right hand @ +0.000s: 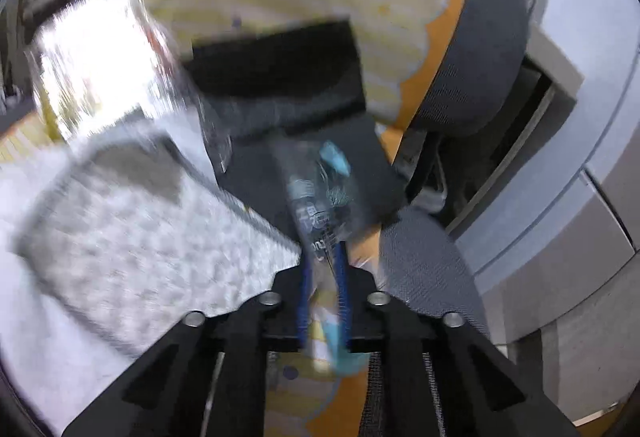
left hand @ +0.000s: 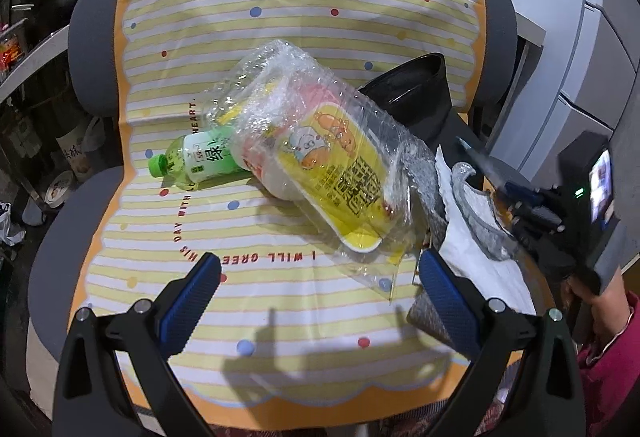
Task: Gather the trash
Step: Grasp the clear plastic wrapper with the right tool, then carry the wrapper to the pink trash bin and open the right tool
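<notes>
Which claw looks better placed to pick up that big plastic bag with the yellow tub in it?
Probably the left claw. It is open and empty, and the plastic bag lies just ahead of it on the striped cloth. The right claw is shut on a clear wrapper.

**Colours and patterns**

Cloth (left hand: 280,17): yellow-white stripes, red and blue dots, orange scalloped border. Bottle (left hand: 192,161): green cap, green label. Wrapped cup (left hand: 344,165): yellow lid, orange cartoon. Bag (left hand: 416,85): black. Gripper pads (left hand: 192,289): blue. Sleeve (left hand: 608,361): magenta.
</notes>
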The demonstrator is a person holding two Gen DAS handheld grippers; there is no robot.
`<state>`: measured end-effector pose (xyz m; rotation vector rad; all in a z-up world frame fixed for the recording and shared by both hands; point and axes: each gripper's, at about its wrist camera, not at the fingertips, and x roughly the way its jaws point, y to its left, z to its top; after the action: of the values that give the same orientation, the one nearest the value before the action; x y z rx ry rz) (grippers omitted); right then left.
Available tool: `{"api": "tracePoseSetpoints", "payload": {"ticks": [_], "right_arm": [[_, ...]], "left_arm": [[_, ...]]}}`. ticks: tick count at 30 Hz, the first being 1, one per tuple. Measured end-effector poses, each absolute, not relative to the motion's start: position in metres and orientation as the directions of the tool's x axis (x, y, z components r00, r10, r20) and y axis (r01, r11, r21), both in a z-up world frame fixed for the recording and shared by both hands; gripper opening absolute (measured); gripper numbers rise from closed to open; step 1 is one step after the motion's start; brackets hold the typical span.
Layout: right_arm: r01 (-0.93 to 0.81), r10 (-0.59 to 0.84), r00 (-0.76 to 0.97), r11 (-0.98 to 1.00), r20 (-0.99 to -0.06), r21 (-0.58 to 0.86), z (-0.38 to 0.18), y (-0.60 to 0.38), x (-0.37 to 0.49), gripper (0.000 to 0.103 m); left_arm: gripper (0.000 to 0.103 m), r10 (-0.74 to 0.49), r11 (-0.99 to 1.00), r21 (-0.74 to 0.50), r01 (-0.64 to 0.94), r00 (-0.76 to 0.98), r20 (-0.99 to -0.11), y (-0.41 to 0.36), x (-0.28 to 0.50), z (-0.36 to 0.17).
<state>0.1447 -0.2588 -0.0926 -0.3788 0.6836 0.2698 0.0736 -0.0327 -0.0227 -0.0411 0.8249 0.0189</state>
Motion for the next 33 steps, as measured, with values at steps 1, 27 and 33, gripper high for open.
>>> {"api": "tracePoseSetpoints", "payload": {"ticks": [1, 27, 33], "right_arm": [[-0.356, 0.131, 0.754, 0.905, -0.644, -0.232, -0.085, -0.262, 0.140, 0.006], [-0.177, 0.242, 0.818, 0.969, -0.521, 0.171, -0.025, -0.382, -0.009, 0.006], [-0.181, 0.247, 0.809, 0.968, -0.533, 0.173, -0.033, -0.382, -0.006, 0.006]], "left_arm": [[0.096, 0.001, 0.999, -0.028, -0.031, 0.680, -0.733, -0.033, 0.071, -0.021], [0.030, -0.197, 0.979, -0.115, 0.168, 0.647, -0.737, -0.140, 0.103, -0.037], [0.031, -0.174, 0.984, -0.103, 0.148, 0.631, -0.756, -0.134, 0.113, -0.050]]}}
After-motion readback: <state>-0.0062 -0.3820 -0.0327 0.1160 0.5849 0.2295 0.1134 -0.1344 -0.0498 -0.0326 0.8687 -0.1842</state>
